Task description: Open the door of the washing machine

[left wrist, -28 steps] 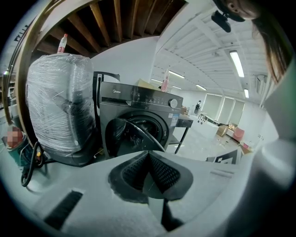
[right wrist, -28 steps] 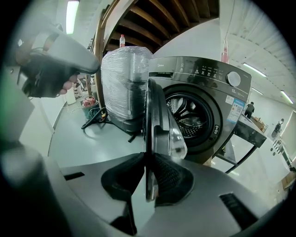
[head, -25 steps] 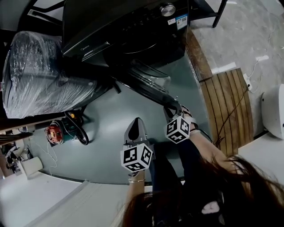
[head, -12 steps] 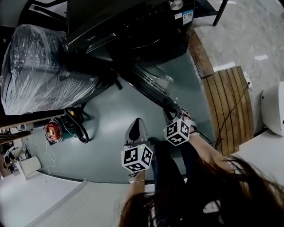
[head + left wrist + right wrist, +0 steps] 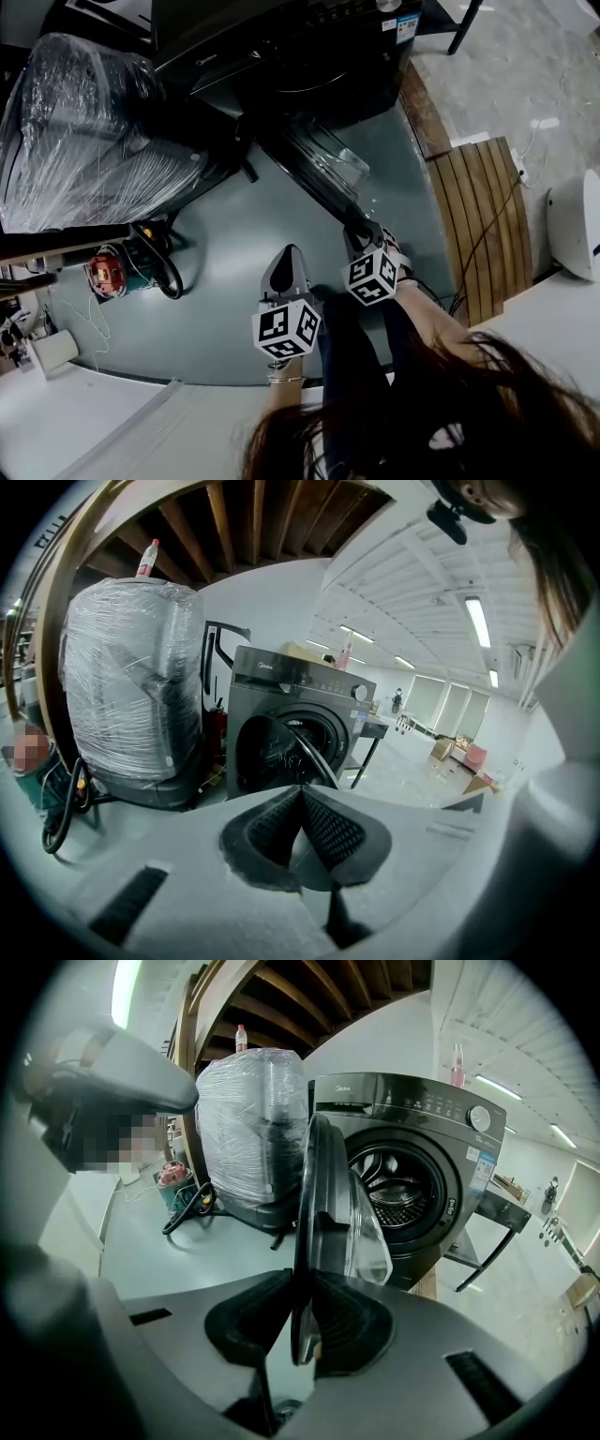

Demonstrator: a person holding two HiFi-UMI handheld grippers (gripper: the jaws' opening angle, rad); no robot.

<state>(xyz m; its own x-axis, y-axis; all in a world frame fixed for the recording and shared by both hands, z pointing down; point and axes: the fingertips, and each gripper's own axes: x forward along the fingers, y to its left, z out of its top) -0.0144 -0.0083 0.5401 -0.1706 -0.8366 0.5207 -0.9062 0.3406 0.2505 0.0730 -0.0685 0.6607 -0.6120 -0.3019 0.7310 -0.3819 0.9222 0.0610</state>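
Observation:
A dark front-loading washing machine (image 5: 309, 47) (image 5: 422, 1157) (image 5: 300, 719) stands at the top of the head view. Its round door (image 5: 323, 173) (image 5: 323, 1213) is swung wide out over the floor. My right gripper (image 5: 364, 234) (image 5: 302, 1321) is shut on the rim of the door, whose edge runs between the pads. My left gripper (image 5: 287, 272) (image 5: 302, 832) hangs beside it to the left, shut with nothing between its pads. In the left gripper view the open drum (image 5: 309, 742) shows behind the door.
A large object wrapped in clear film (image 5: 89, 141) stands left of the machine. A red device with black cables (image 5: 117, 272) lies on the grey floor. Wooden slats (image 5: 478, 225) lie to the right, beside a white appliance (image 5: 574, 225).
The door has swung further out from the machine with my right gripper on its rim. Both grippers have drawn back from the machine together.

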